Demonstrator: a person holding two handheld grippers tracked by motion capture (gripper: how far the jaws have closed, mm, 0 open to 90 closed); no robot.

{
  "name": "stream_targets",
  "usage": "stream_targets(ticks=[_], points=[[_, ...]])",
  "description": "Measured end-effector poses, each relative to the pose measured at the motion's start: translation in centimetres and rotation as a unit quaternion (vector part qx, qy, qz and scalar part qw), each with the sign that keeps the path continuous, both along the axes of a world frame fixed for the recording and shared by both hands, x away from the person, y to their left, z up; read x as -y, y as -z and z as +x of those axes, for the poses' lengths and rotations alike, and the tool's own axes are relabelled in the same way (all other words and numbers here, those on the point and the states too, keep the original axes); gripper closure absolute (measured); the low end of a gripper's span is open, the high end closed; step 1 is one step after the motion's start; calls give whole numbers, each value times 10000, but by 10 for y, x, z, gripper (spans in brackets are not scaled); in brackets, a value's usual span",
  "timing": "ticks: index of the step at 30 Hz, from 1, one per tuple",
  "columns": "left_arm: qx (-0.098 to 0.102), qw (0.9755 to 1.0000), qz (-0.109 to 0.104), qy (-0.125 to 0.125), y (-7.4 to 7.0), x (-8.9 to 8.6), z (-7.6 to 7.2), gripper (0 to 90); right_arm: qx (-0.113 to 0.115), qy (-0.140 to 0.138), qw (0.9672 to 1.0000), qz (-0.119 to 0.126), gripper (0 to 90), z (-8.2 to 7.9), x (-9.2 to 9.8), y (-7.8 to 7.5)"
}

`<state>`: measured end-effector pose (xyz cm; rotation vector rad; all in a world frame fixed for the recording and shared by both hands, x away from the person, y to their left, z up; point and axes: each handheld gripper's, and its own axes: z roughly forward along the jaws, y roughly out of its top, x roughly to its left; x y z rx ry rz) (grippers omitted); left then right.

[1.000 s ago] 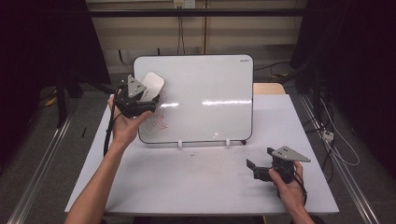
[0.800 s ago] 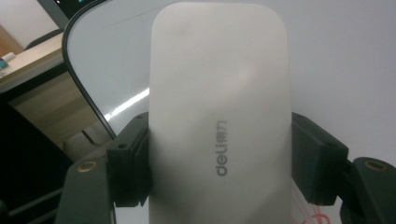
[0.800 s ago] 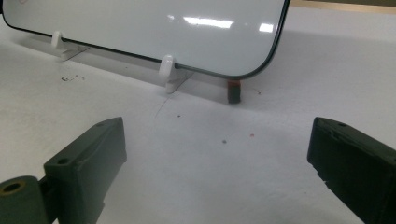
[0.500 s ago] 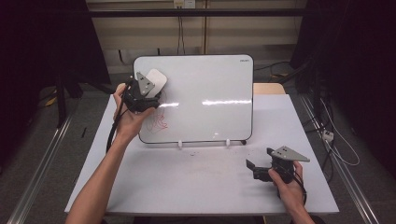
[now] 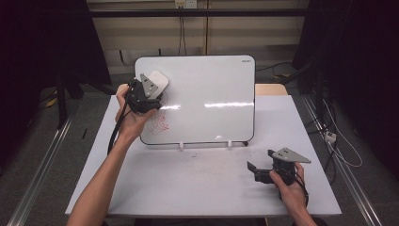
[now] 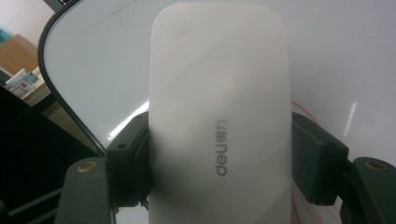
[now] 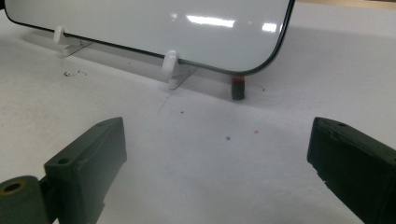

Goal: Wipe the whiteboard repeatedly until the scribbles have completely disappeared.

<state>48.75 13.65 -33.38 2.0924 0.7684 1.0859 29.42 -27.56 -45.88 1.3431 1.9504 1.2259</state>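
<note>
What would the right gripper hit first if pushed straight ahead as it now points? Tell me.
Probably the bare table first, since the open right gripper sits low over it. Beyond that, the whiteboard's bottom edge with its white clip foot; the small dark cap lies slightly right. Depth is uncertain.

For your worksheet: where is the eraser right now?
High view: the eraser is in the left gripper, at the whiteboard's upper-left corner, above red scribbles.

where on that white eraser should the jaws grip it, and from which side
Grip the white eraser across its two long, straight sides near one short end, coming in along its length from behind. The left gripper holds it that way now, flat face toward the whiteboard, rounded back outward.
</note>
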Motion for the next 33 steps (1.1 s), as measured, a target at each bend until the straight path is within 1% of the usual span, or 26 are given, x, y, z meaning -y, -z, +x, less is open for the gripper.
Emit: stream_targets(ticks=[1, 2, 6, 7, 9, 11, 12, 13, 15, 16, 17, 21, 33], points=[[30, 10000, 3, 3, 1, 0, 0, 311, 1, -4, 10000, -6, 47, 0, 0, 0], [-18, 10000, -4, 14, 0, 0, 0, 311, 11, -1, 10000, -9, 47, 0, 0, 0], [-8, 10000, -5, 20, 0, 0, 1, 311, -11, 8, 10000, 4, 47, 0, 0, 0], [-10, 10000, -43, 14, 1, 0, 1, 311, -10, -11, 10000, -11, 47, 0, 0, 0], [16, 10000, -41, 56, 2, -1, 1, 311, -11, -11, 10000, -12, 47, 0, 0, 0], [7, 10000, 15, 69, 2, -1, 0, 312, -15, -2, 10000, -10, 47, 0, 0, 0], [-18, 10000, -9, 76, 3, -1, 1, 311, -14, 1, 10000, -6, 48, 1, 0, 0], [-29, 10000, 10, 73, 3, -1, 0, 311, -14, 10, 10000, 5, 48, 0, 0, 0], [-1, 10000, 21, 72, 5, -1, -1, 311, -20, -3, 10000, -1, 48, 0, 0, 0], [7, 10000, -47, 64, 7, 0, -1, 312, -12, -13, 10000, -8, 48, 0, 0, 0], [9, 10000, -13, 61, 7, 0, -2, 312, -12, -12, 10000, -7, 48, 0, 0, 0], [14, 10000, -46, 49, 10, 0, -4, 312, -16, -12, 10000, -11, 48, 1, 0, 1], [16, 9999, 85, 102, 25, 3, -17, 312, -7, -23, 10000, -23, 48, 0, -2, 1]])
